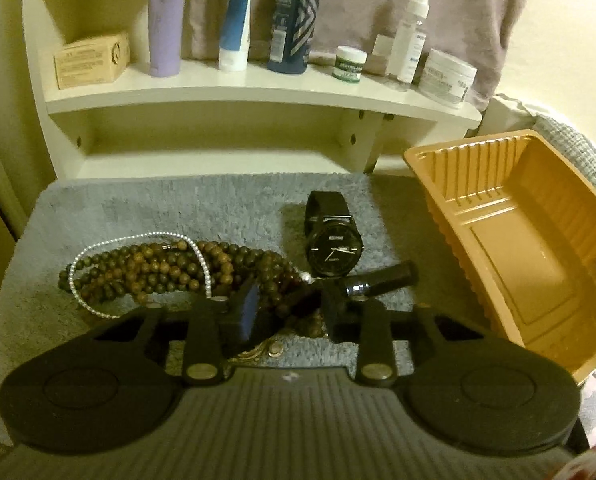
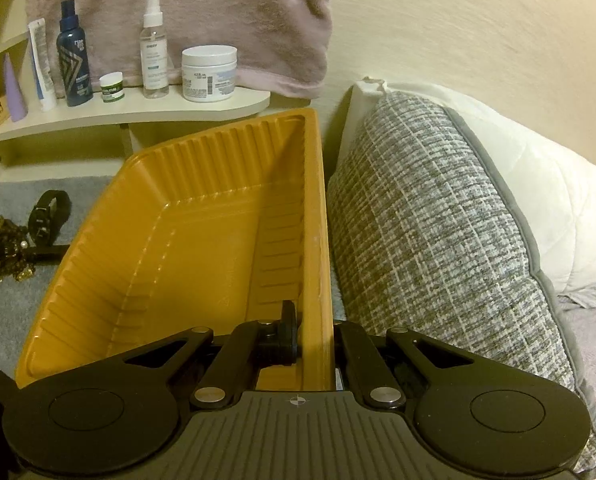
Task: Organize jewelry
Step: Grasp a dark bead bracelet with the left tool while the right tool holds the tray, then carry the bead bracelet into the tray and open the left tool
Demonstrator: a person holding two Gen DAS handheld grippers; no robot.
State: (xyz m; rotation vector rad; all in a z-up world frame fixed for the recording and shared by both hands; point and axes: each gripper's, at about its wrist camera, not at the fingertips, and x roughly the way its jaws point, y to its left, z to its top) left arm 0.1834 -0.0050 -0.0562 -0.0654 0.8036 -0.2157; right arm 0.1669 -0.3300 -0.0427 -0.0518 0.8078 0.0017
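A pile of brown wooden beads (image 1: pixel 165 268) with a white pearl strand (image 1: pixel 137 240) lies on a grey mat (image 1: pixel 97 208). A black watch (image 1: pixel 334 244) lies just right of it. My left gripper (image 1: pixel 289 304) is low over the right end of the beads, its fingers part open around them and a gold piece (image 1: pixel 257 350) beneath. An empty orange plastic tray (image 1: pixel 518 240) stands tilted at the right. My right gripper (image 2: pixel 314 332) is shut on the tray's right wall (image 2: pixel 316 240), one finger inside, one outside. The watch (image 2: pixel 47 216) and beads (image 2: pixel 5 248) show at far left there.
A cream shelf (image 1: pixel 257 88) behind the mat carries bottles, jars and a small box (image 1: pixel 91 60). A pink towel (image 2: pixel 177 12) hangs behind it. A grey woven cushion (image 2: pixel 438 240) and a white pillow (image 2: pixel 558 200) press against the tray's right side.
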